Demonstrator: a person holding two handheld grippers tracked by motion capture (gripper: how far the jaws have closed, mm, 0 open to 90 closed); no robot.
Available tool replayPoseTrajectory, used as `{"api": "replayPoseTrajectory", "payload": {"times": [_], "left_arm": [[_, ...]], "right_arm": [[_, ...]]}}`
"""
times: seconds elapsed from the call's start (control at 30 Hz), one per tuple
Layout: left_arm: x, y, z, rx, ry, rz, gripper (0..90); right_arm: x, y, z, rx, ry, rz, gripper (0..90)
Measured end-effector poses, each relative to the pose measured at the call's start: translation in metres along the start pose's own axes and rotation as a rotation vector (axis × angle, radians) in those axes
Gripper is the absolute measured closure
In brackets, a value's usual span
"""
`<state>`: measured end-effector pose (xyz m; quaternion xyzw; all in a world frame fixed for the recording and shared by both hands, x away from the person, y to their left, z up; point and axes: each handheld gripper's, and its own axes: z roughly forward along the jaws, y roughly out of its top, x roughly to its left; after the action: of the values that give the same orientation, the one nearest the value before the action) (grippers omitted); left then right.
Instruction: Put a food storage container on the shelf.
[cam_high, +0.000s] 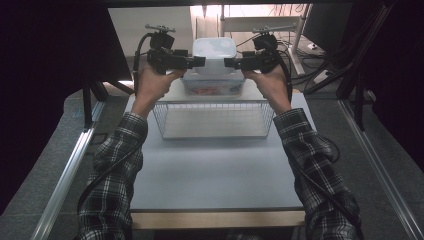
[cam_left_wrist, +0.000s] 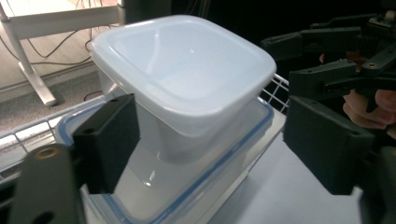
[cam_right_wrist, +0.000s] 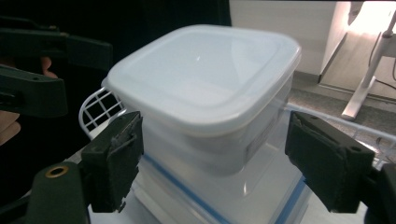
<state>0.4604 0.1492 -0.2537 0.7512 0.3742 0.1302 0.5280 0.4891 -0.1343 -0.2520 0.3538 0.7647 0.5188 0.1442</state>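
A white-lidded translucent tub (cam_high: 214, 54) stands on top of a wider flat container with a blue-edged lid (cam_high: 212, 89), at the far side of a wire basket (cam_high: 214, 120). My left gripper (cam_high: 202, 61) is at the tub's left side and my right gripper (cam_high: 227, 63) at its right side, both level with it. In the left gripper view the left gripper (cam_left_wrist: 210, 135) is open, the tub (cam_left_wrist: 187, 70) just ahead between its jaws, pads clear of it. The right gripper (cam_right_wrist: 215, 154) is open in the same way around the tub (cam_right_wrist: 205, 79).
The grey table (cam_high: 210, 175) has free room in front of the basket. Metal rails (cam_high: 65, 180) run along both sides. Behind the stack are white desk legs (cam_left_wrist: 28, 70), floor cables and a dark monitor (cam_high: 327, 22).
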Motion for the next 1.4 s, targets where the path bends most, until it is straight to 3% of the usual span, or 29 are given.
{"api": "replayPoseTrajectory", "payload": {"times": [0.3,0.47,0.57,0.8,1.0,1.1,1.4], "left_arm": [[-0.011,-0.016,-0.003,0.036,-0.02,0.033,6.6],[-0.018,-0.032,-0.002,0.082,-0.043,0.043,4.6],[-0.024,-0.037,-0.002,0.094,-0.02,0.073,3.9],[-0.036,-0.057,-0.004,0.092,-0.013,0.121,2.8],[-0.037,-0.072,-0.005,0.089,-0.015,0.134,4.1],[-0.038,-0.079,-0.005,0.099,0.006,0.154,3.9],[-0.041,-0.105,-0.009,0.093,-0.01,0.157,3.6]], "right_arm": [[0.003,-0.021,-0.011,0.001,0.031,-0.03,13.5],[0.004,-0.035,-0.022,-0.003,0.042,-0.045,11.4],[0.004,-0.039,-0.024,-0.007,0.048,-0.047,10.9],[0.008,-0.058,-0.031,0.008,0.068,-0.069,9.6],[0.014,-0.073,-0.032,0.027,0.076,-0.071,9.2],[0.015,-0.078,-0.033,0.03,0.08,-0.075,9.1],[0.019,-0.1,-0.034,0.037,0.11,-0.076,7.4]]}}
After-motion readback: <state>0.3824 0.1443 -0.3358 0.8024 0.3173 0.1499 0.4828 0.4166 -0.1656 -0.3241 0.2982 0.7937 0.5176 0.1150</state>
